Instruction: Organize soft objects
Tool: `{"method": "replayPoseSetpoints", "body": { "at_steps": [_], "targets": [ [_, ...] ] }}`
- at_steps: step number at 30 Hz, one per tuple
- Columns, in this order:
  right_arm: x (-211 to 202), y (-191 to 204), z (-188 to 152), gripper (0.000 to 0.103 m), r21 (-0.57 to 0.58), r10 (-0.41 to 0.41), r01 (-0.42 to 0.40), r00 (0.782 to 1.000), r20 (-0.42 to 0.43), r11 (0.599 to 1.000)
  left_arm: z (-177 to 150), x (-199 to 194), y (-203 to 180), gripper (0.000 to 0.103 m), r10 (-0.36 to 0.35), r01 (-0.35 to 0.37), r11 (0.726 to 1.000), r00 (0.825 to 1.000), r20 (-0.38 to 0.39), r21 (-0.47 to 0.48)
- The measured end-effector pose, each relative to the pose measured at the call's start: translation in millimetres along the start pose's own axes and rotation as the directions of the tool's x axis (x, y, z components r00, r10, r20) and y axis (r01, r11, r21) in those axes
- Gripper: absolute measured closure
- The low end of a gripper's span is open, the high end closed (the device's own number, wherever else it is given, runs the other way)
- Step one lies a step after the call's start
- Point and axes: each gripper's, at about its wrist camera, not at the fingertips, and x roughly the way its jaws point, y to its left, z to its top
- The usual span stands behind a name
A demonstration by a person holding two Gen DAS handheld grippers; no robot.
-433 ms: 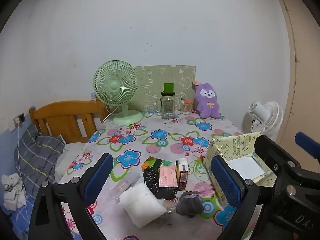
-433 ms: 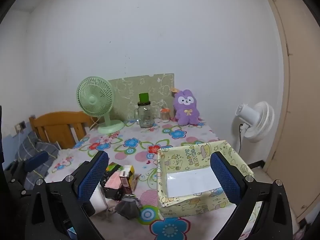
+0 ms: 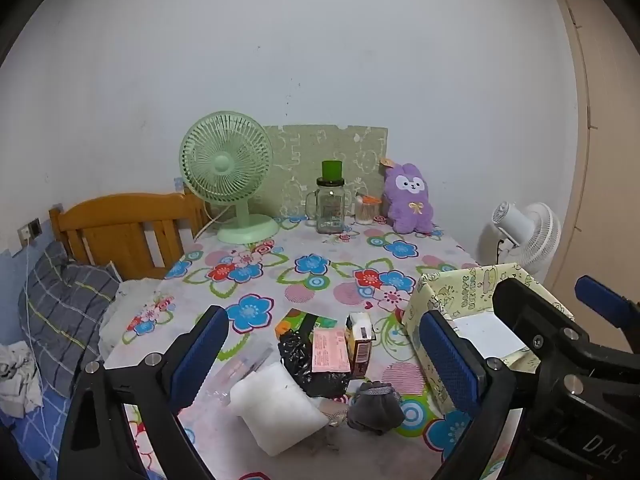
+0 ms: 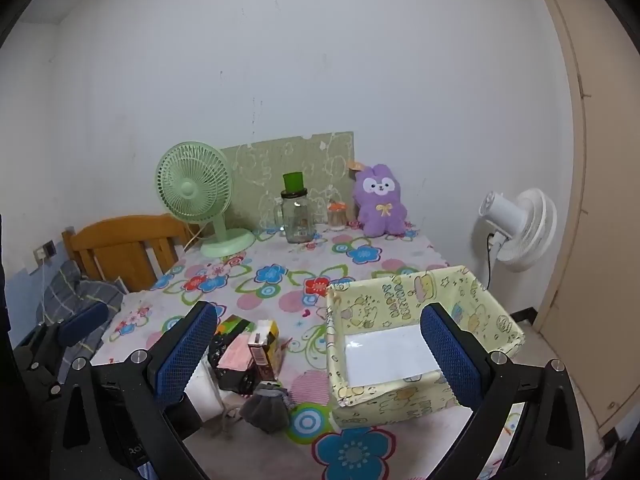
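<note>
On the flowered table near me lies a small heap: a white soft pad (image 3: 276, 410), a grey drawstring pouch (image 3: 375, 406), a black crinkled bag (image 3: 316, 368) with a pink packet (image 3: 330, 350) on it, and a small carton (image 3: 360, 340). To its right stands a pale yellow cartoon box (image 4: 416, 340), open-topped with a white floor. A purple plush bunny (image 3: 410, 200) sits at the table's far edge. My left gripper (image 3: 324, 360) hangs open above the heap, holding nothing. My right gripper (image 4: 320, 352) is open too, with the box's left wall between its fingers' lines and nothing gripped.
A green desk fan (image 3: 228, 176), a glass jar with a green lid (image 3: 331, 204) and a small jar (image 3: 366, 210) stand at the back before a green board. A white fan (image 4: 516, 228) stands right of the table, a wooden headboard (image 3: 120, 228) and bedding left.
</note>
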Motion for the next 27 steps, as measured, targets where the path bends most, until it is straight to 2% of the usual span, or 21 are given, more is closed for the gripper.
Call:
{"method": "replayPoseSetpoints", "body": {
  "at_steps": [1, 13, 27],
  "targets": [
    [0.6, 2.1, -7.8, 0.000, 0.007, -0.008, 0.008, 1.000, 0.011, 1.000, -0.3, 0.9, 0.1, 0.006, -0.003, 0.003, 1.000, 1.000, -0.001, -0.002],
    [4.8, -3.5, -7.6, 0.000, 0.007, -0.017, 0.017, 1.000, 0.013, 1.000, -4.9, 5.9, 0.2, 0.006, 0.008, -0.008, 1.000, 1.000, 0.012, 0.006],
    [5.5, -2.9, -5.3, 0.000, 0.010, -0.020, 0.020, 1.000, 0.012, 1.000, -7.2, 3.7, 1.9, 0.006, -0.019, 0.019, 1.000, 1.000, 0.009, -0.005]
  ]
}}
